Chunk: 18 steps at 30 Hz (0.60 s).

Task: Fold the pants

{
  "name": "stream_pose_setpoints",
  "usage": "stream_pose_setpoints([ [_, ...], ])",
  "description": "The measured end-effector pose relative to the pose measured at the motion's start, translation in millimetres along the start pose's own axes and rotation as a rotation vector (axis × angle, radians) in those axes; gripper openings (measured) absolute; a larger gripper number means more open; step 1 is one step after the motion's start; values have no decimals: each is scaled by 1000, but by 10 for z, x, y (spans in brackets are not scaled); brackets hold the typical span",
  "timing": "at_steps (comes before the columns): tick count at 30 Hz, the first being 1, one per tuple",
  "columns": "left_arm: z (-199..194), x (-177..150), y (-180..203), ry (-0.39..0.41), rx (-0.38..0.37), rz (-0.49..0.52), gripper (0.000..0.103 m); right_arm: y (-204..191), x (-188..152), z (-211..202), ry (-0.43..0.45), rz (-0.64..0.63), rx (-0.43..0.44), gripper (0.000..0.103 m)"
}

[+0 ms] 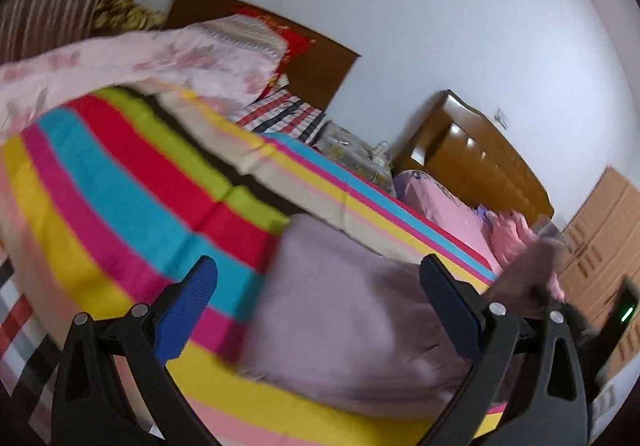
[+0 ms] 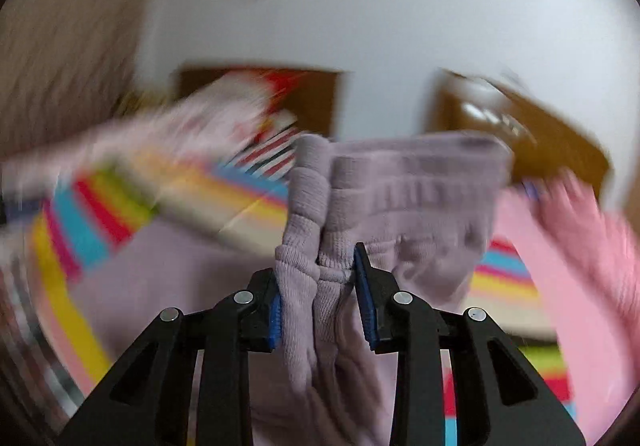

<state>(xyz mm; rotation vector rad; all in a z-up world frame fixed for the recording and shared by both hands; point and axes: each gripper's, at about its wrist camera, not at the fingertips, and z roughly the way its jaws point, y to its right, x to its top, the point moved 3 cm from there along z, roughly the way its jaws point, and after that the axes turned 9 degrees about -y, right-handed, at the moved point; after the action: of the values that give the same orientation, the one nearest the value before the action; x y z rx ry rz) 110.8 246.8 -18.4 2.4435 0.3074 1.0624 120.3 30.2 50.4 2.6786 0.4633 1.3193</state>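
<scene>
Right gripper [image 2: 320,286] clamped on bunched pants [image 2: 400,185] waistband; left gripper [image 1: 320,310] wide open, empty, above bed [image 1: 120,185].

Both fisheye views are evenly and softly lit, with no hard shadows; bright glare spots sit on the glossy wooden headboard [image 1: 476,161]. Straight lines bow toward the dark, rounded corners. Motion blur smears the right wrist view heavily, while the left wrist view is only mildly soft.
</scene>
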Motion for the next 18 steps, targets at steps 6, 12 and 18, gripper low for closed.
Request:
stream_pose_setpoints([
  [6,323,-137,-195,-133,-98,-13,101,-1303,-663,555,-90,-401,-22,29],
  [12,712,-248,124,-328,-438,-37,101,-1056,-644,432,6,-359,-51,28],
  [18,1095,-235,455,-493,-562,-43,101,-1117,-569,310,79,-342,-81,28],
])
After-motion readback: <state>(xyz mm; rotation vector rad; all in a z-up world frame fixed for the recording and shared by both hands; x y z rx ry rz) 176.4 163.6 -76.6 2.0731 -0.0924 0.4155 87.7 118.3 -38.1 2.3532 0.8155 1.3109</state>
